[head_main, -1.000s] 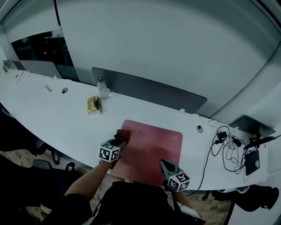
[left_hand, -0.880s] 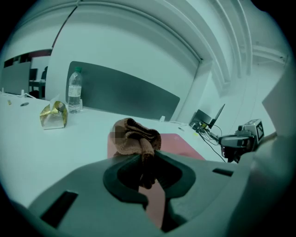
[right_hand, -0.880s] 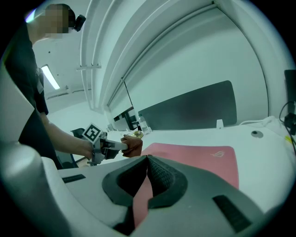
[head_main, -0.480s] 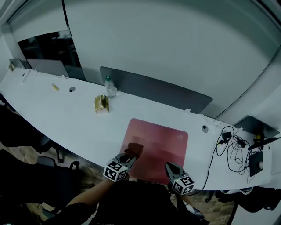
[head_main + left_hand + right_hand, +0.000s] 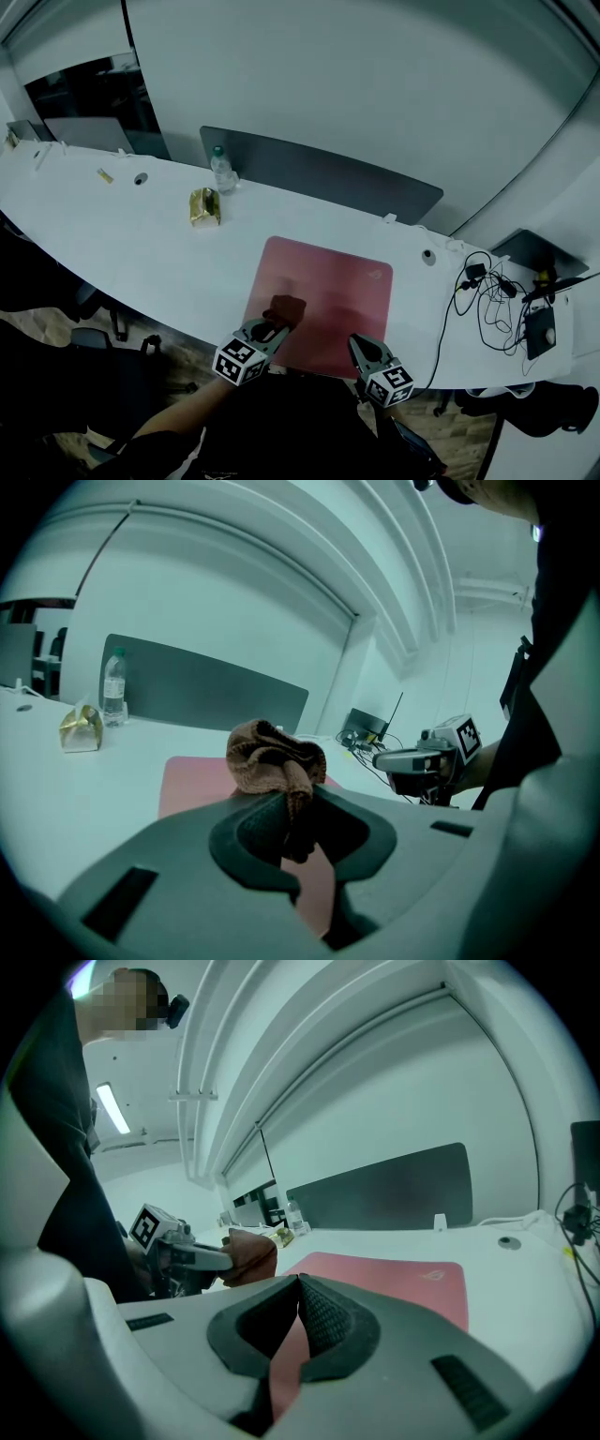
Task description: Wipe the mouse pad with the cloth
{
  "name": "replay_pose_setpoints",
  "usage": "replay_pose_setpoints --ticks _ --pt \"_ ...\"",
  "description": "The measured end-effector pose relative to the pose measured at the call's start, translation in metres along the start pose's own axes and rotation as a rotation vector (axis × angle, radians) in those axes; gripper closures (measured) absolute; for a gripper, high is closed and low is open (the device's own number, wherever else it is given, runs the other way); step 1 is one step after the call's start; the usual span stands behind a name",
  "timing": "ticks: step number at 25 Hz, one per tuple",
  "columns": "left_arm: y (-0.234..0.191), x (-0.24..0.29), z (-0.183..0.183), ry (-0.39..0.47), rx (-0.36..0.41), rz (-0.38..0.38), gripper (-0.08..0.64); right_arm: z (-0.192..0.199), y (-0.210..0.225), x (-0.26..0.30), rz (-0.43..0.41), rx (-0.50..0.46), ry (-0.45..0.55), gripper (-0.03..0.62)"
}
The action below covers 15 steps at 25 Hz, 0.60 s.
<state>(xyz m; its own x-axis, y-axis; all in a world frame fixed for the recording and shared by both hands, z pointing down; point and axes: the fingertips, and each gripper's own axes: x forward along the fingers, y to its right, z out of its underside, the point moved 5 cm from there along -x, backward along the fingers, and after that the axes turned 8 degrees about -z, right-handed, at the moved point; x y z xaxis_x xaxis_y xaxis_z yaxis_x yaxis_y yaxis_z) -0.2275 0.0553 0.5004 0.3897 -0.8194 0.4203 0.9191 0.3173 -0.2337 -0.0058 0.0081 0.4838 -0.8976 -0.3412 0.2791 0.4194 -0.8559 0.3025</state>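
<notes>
Your left gripper [image 5: 270, 328] clamps the cloth [image 5: 285, 308] near the pad's [image 5: 342, 286] near edge; your right gripper [image 5: 357, 343] is closed, empty. Unpinned, the pad may slide when wiped.

A long white counter [image 5: 141, 253] is being taken up by a red pad [image 5: 337, 286] near its front edge, a bottle [image 5: 222, 173] and a gold packet [image 5: 202, 206] near each other at the back left, and tangled cables [image 5: 483, 305] at the right.

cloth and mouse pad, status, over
Left gripper shut on the cloth; right gripper shut, empty. Cloth at near left edge of the mouse pad. Nothing else on it.
</notes>
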Motion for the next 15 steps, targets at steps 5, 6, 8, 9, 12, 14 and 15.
replay_pose_setpoints --ticks 5,6,8,9,12,14,15 --pt "0.0086 0.0017 -0.0009 0.005 0.007 0.027 0.502 0.0037 0.0005 -0.0032 0.008 0.000 0.013 0.566" --pt "0.0089 0.0020 -0.0007 0.004 0.012 0.029 0.502 0.0039 0.0001 -0.0028 0.008 0.001 0.015 0.566" --pt "0.0086 0.0026 0.0003 0.001 0.014 0.030 0.502 0.0046 -0.0010 -0.0023 0.009 0.003 0.018 0.566" --pt "0.0083 0.0029 0.0012 -0.003 0.015 0.030 0.502 0.0051 -0.0014 -0.0022 0.010 0.004 0.019 0.566" --pt "0.0095 0.0040 0.0013 -0.009 0.016 0.035 0.502 0.0065 -0.0013 -0.0036 0.013 0.009 0.022 0.566" --pt "0.0109 0.0052 0.0005 -0.009 0.017 0.037 0.502 0.0075 -0.0013 -0.0052 0.013 0.011 0.022 0.566" --pt "0.0113 0.0059 0.0003 -0.009 0.019 0.038 0.502 0.0081 -0.0013 -0.0061 0.014 0.012 0.023 0.566"
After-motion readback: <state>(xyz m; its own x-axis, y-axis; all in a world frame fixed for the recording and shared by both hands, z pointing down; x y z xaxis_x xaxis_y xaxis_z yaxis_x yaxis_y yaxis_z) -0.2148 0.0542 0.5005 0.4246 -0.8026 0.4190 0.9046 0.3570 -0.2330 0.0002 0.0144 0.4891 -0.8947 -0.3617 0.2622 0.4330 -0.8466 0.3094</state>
